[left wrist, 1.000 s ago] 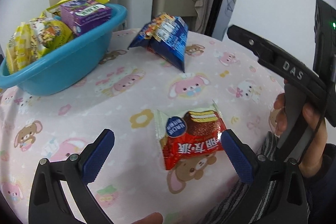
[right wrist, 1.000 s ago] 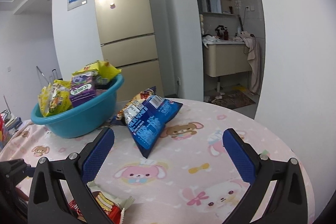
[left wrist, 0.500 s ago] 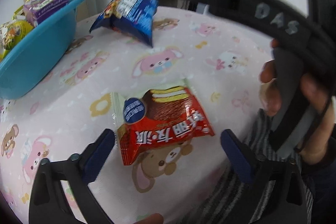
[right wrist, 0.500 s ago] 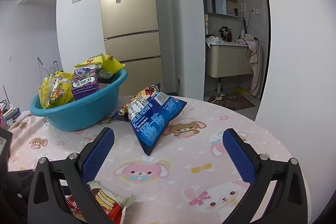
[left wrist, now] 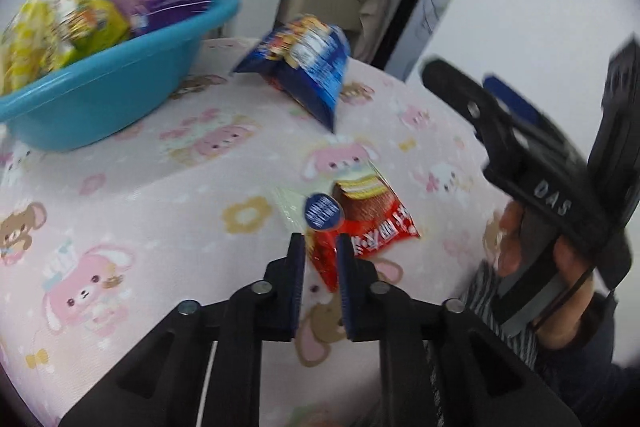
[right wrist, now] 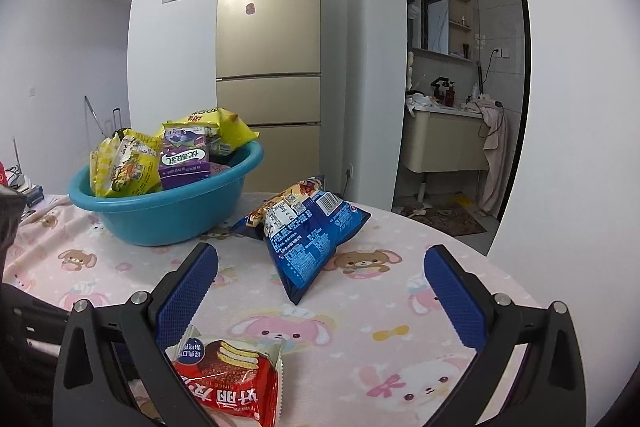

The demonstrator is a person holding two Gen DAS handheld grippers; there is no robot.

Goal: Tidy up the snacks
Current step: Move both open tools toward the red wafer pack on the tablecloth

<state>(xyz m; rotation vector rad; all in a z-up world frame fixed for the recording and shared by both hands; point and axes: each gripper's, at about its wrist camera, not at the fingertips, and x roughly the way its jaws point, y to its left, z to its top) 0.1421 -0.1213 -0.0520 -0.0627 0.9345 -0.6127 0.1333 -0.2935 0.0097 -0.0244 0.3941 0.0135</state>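
Left gripper (left wrist: pixel 320 251) closing, pads pinching red wafer packet's (left wrist: pixel 360 223) crinkled near corner. Light, slippery film, probably brittle inside. Right gripper (right wrist: pixel 320 291) unclenched, empty.

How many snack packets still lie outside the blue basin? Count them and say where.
2: the red packet near the table edge, its corner between the closing left gripper, and the blue bag beside the basin. None seems hidden.

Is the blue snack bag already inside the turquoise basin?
No, the blue snack bag lies on the pink tablecloth beside the turquoise basin, not in it.
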